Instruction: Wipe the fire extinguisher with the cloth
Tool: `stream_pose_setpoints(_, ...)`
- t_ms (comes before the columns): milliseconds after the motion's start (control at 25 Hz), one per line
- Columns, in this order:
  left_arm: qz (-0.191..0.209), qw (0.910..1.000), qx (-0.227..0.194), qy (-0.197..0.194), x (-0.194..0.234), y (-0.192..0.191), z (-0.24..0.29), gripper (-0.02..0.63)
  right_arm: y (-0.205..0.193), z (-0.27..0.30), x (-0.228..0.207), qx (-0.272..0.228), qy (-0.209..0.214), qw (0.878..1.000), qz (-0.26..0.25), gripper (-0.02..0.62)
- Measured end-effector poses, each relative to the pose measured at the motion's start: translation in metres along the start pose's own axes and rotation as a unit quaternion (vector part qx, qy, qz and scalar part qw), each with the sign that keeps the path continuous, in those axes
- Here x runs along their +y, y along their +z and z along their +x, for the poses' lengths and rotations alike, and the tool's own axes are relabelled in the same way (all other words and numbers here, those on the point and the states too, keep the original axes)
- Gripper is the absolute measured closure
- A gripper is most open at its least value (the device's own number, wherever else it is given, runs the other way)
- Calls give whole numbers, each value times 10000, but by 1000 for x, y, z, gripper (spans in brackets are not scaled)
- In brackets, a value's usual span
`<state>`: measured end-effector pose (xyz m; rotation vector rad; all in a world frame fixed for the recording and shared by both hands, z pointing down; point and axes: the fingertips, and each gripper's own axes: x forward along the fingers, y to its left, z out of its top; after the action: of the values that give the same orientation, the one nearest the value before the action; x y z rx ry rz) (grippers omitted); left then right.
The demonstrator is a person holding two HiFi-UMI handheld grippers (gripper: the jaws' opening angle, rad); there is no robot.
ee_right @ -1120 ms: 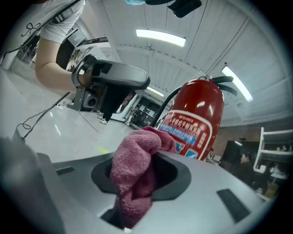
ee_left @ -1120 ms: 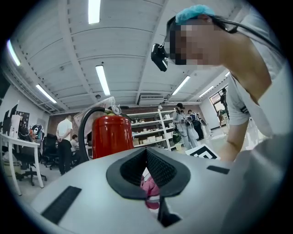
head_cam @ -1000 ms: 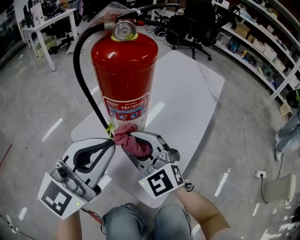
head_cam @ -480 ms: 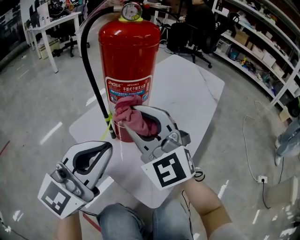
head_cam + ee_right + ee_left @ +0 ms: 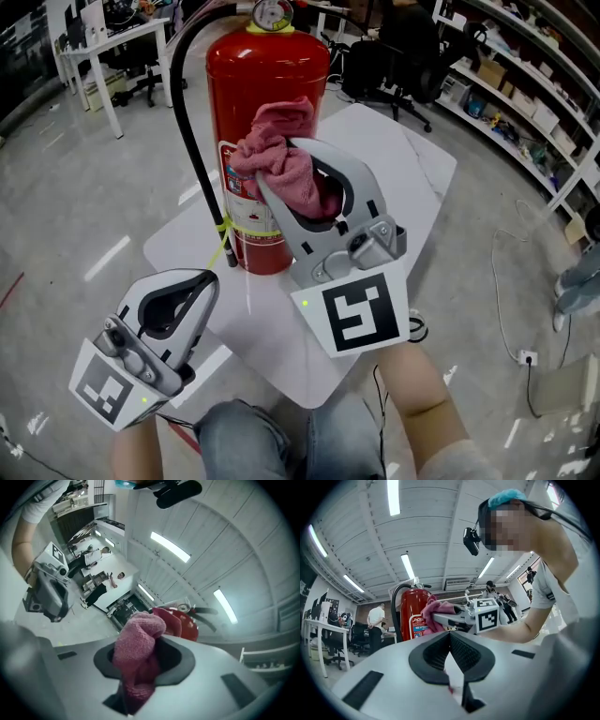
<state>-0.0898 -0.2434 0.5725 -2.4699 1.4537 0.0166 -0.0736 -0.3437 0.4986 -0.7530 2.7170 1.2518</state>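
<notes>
Bright, even light falls from long ceiling strip lights (image 5: 393,496), seen at 11 to 12 o'clock in the left gripper view and at 1 to 2 o'clock in the right gripper view. In the head view they leave small white glints on the fire extinguisher (image 5: 272,80) and pale streaks on the glossy floor (image 5: 103,258) at 9 o'clock. Shadows are faint. Both gripper views are round fisheye pictures with dark corners and bowed lines. The right gripper view is soft and bluish, the cloth (image 5: 138,653) slightly blurred.
</notes>
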Motion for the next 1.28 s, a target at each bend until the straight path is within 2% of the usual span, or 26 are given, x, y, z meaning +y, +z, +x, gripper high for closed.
stream_pose_setpoints(80,-2,10000,16,-13,-2,-4,-1,598,-25,-9,22,225,177,9994,180,476)
stream_pose_setpoints(360,-33,10000,42,-11,-9,-13,-4,598,-95,-35,97,1015,823,9914,72,476)
stream_pose_setpoints(600,-66,10000,55,-26,-13,-20,-5,598,-117,-41,120,1311,1046,9858,-28,476)
stream_pose_setpoints(800,-46,9999,132,-13,-17,-22,-8,598,-149,-51,157,1674,1537,9737,-176,476)
stream_pose_setpoints(1000,-17,9998,183,35,-20,-21,-13,598,-164,-56,174,1978,1927,9611,-28,477)
stream_pose_setpoints(1120,13,9996,268,88,-23,-26,-13,598,-162,-59,172,1959,1825,9635,52,477)
stream_pose_setpoints(1280,-28,9994,296,170,-20,-33,-13,598,-140,-57,137,1633,1219,9781,424,477)
